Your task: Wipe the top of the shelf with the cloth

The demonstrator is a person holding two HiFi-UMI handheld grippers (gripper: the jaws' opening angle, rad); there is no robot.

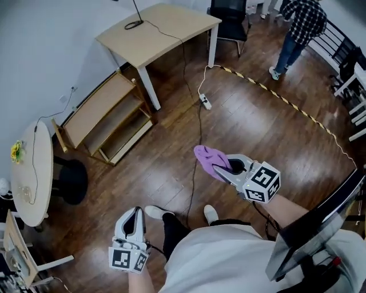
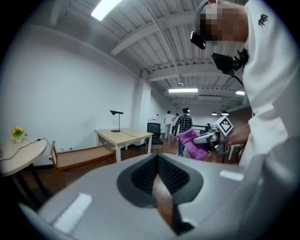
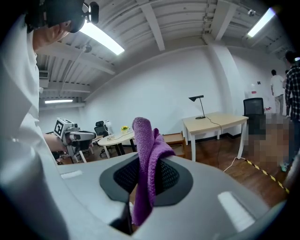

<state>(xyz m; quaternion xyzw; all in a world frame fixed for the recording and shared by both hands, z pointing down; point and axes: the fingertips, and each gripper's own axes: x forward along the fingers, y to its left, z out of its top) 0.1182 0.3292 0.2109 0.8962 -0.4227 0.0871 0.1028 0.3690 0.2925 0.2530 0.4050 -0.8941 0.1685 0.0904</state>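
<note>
The low wooden shelf (image 1: 106, 117) stands against the wall at the left, well away from both grippers; it also shows in the left gripper view (image 2: 82, 157) and the right gripper view (image 3: 174, 138). My right gripper (image 1: 224, 166) is held out over the floor, shut on a purple cloth (image 1: 209, 158) that sticks up and droops between its jaws (image 3: 145, 145). My left gripper (image 1: 133, 222) hangs low beside my feet, jaws together with nothing in them (image 2: 159, 176). From the left gripper view, the cloth (image 2: 193, 143) is at the right.
A light desk (image 1: 157, 31) with a lamp stands beyond the shelf, a round table (image 1: 31, 171) with yellow flowers to its left. A power strip (image 1: 205, 102) and cables cross the wooden floor. A person in a plaid shirt (image 1: 297, 28) walks far right, near an office chair (image 1: 229, 17).
</note>
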